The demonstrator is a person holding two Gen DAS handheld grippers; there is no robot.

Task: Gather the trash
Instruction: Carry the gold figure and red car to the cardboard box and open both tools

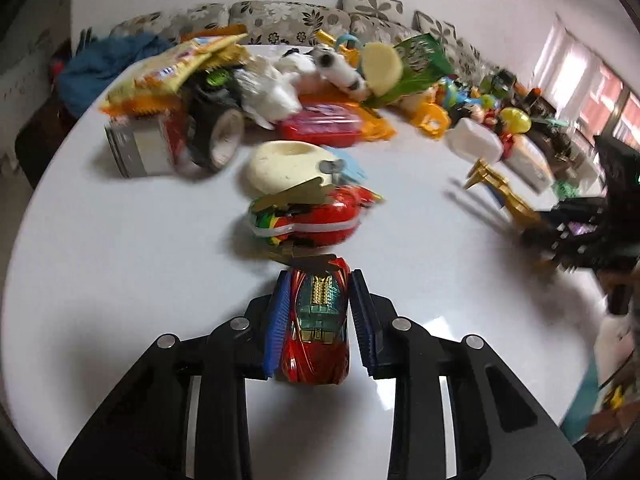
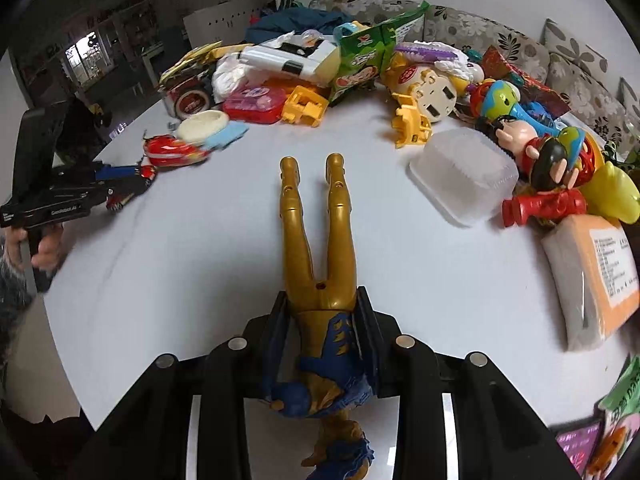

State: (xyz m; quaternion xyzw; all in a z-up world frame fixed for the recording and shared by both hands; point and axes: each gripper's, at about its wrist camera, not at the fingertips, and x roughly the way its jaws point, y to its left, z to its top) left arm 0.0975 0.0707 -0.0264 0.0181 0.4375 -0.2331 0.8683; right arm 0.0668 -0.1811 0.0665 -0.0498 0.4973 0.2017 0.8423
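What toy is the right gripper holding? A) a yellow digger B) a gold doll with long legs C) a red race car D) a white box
B: the right gripper is clamped on the gold doll at its waist, with the legs pointing away over the white table.

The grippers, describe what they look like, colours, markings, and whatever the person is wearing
Both are matte black plastic with angular linkage arms and round silver pivot pins. The left gripper has ribbed blue pads; the right gripper has darker pads. In the right wrist view, the left gripper's side bears small white lettering, and a grey knit sleeve shows beside it.
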